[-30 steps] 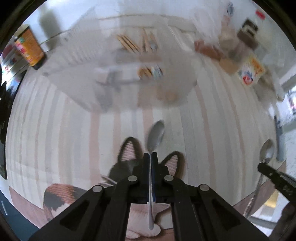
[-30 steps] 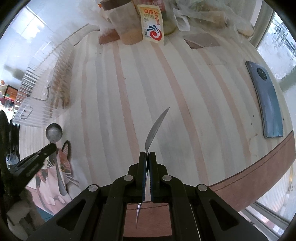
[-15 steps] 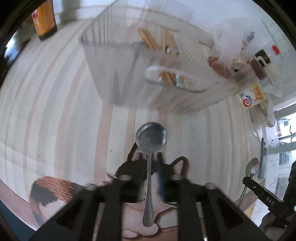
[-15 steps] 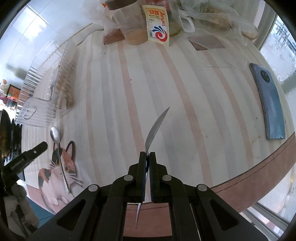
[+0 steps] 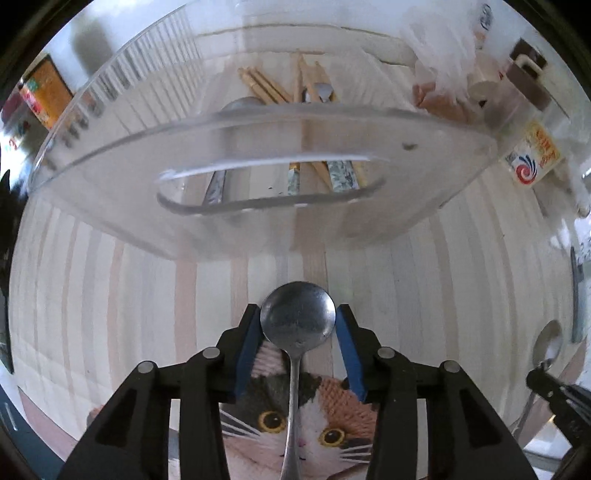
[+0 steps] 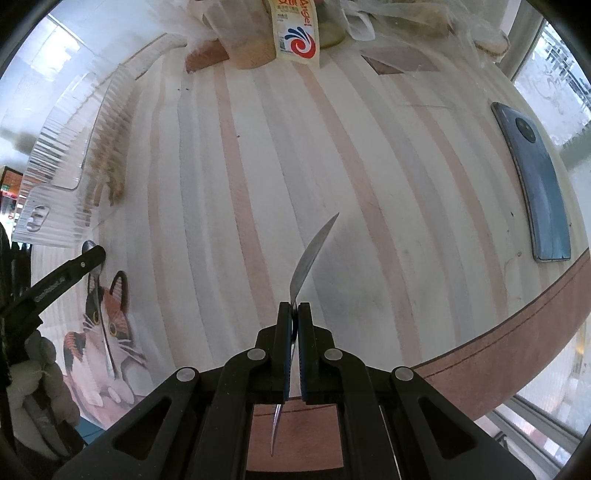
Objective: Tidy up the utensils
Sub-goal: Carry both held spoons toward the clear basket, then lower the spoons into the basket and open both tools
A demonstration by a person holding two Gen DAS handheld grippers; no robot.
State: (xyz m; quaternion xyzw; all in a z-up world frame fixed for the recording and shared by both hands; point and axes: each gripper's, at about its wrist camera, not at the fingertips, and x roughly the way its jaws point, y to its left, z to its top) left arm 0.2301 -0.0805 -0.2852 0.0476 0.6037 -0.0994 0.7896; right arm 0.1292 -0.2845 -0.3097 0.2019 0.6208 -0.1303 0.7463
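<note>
A metal spoon (image 5: pixel 297 325) lies on a cat-print mat (image 5: pixel 314 417), its bowl between the blue pads of my left gripper (image 5: pixel 298 328), which is open around it. Right in front stands a clear plastic utensil bin (image 5: pixel 258 144) holding chopsticks (image 5: pixel 273 88) and other utensils. My right gripper (image 6: pixel 294 317) is shut on a second spoon (image 6: pixel 312 254), seen edge-on, held above the striped table. That spoon also shows in the left wrist view (image 5: pixel 548 343). The left gripper (image 6: pixel 88 258), the lying spoon (image 6: pixel 101 317) and the bin (image 6: pixel 70 147) show at the left of the right wrist view.
A blue phone (image 6: pixel 539 184) lies near the table's right edge. Food packets and jars (image 6: pixel 291 33) crowd the far side. An orange box (image 5: pixel 44 92) stands left of the bin. The table's brown front edge (image 6: pixel 517 328) curves close to my right gripper.
My left gripper opened, let the spoon down onto the cat mat and came closer to the bin. The right gripper held its spoon almost still.
</note>
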